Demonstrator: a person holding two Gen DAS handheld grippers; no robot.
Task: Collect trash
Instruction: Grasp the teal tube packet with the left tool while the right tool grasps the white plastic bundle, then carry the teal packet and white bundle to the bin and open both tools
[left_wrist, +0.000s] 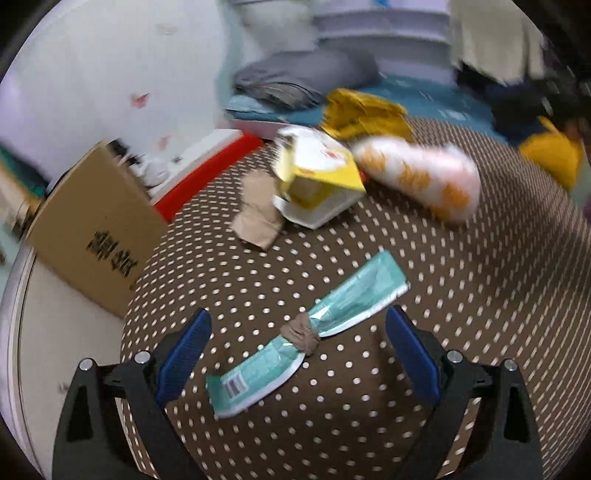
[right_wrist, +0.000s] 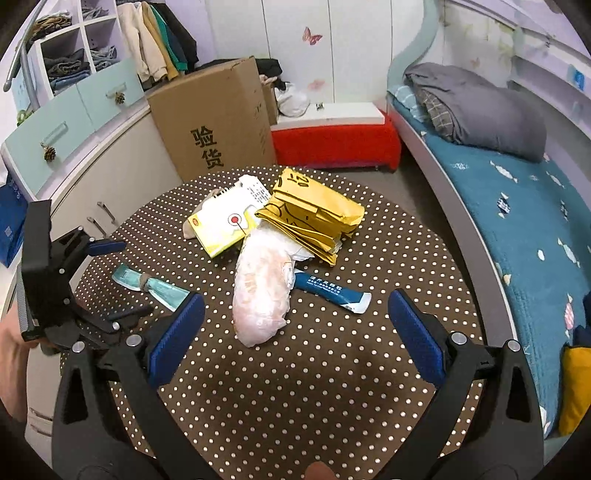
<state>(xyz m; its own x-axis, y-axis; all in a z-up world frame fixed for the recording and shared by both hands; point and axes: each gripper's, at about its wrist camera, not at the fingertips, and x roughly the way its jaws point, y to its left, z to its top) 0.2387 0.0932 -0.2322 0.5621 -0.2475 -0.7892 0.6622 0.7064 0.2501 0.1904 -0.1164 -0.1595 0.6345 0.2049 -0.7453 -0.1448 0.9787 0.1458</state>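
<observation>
Here we have the left hand-held gripper (left_wrist: 298, 354) spread wide and empty, poised over the teal wrapper (left_wrist: 306, 338) that lies flat on the dotted surface (left_wrist: 461, 314), near its left edge. The wrapper is pinched at its middle by a small brown knot (left_wrist: 300, 334), and that bunched waist sits almost midway between our blue pads (left_wrist: 184, 354). We judge that the knot is the place to take it: the flat ends would likely slip or stay stuck to the cloth, while the waist stands a little proud. So we should come straight down, keep the pads either side of the knot, and close only once both tips are touching the cloth, taking care not to snag the cloth itself.

The right hand-held gripper (right_wrist: 295, 328) is likewise wide open with nothing in it, hovering just before the pale plastic bag (right_wrist: 262, 291). Beyond that lie the yellow-and-white box (right_wrist: 225, 225), the gold packet (right_wrist: 314, 221) and the dark blue sachet (right_wrist: 328, 290), all well apart from the teal wrapper, so our left grasp should disturb none of them.
</observation>
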